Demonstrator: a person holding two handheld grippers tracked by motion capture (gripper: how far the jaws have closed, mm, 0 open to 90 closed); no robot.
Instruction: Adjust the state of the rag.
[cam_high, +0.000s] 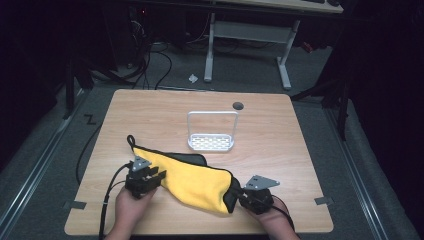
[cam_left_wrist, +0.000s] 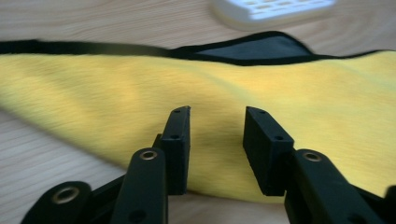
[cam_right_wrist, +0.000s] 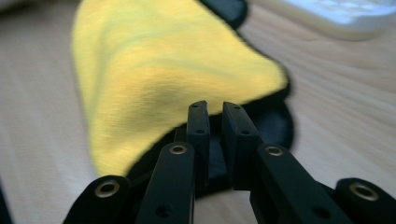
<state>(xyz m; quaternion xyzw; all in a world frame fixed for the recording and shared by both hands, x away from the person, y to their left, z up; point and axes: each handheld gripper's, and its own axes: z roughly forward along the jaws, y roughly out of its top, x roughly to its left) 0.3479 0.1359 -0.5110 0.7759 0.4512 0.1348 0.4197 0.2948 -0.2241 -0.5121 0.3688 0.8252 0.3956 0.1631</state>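
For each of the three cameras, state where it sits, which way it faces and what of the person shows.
High view: above the person's side, looking forward and down on the table; both hands, the left gripper and the right gripper enter from the bottom.
Left gripper view: rides the left gripper, looking along its parted jaws over the yellow towel.
Right gripper view: rides the right gripper, jaws nearly together at the towel's black-edged end.
Shared: the towel and the white rack.

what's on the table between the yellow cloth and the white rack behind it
Nothing. In the high view, bare wood separates the yellow cloth from the white rack; only the cloth's black underside pokes out toward it.
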